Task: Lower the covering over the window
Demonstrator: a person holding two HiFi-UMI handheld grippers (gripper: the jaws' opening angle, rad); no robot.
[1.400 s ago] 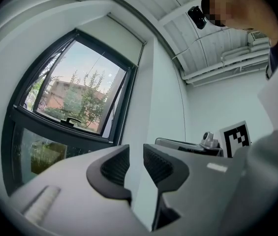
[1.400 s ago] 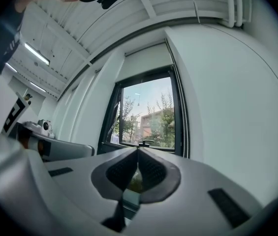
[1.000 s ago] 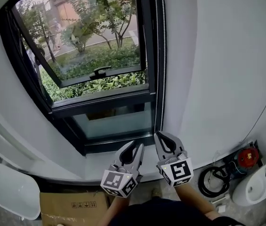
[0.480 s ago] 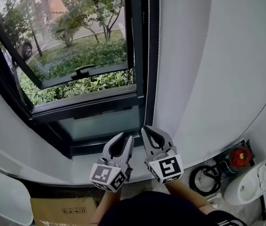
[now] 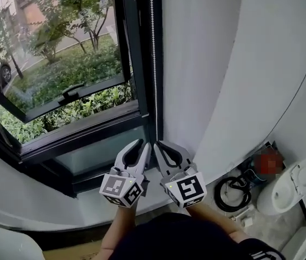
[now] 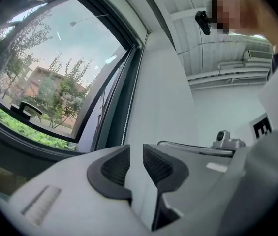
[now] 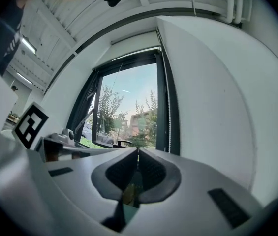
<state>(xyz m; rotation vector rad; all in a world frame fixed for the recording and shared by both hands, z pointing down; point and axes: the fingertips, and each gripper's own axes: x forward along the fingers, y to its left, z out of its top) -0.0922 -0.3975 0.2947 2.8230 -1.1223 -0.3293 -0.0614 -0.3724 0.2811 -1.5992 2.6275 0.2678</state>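
Observation:
The window (image 5: 60,80) has a dark frame and nothing covers its glass; no blind shows over it. A white bead chain (image 5: 153,47) hangs down the frame's right edge, also seen in the left gripper view as the chain (image 6: 127,113) and in the right gripper view as the chain (image 7: 169,117). My left gripper (image 5: 140,143) sits just below the chain's lower end, jaws open a little with only wall behind them (image 6: 135,149). Beside it, my right gripper (image 5: 157,144) points the same way, its tips (image 7: 138,152) meeting with nothing between them. Neither touches the chain.
An opened sash with a black handle (image 5: 71,91) tilts outward. The white sill (image 5: 88,202) runs below. At the right on the floor lie a coiled black cable (image 5: 231,194), a reddish object (image 5: 266,161) and a white fixture (image 5: 296,186). White wall (image 5: 223,64) fills the right.
Both grippers have shifted right along the sill to the window's right edge, beneath the bead chain. The window has slid left in the head view.

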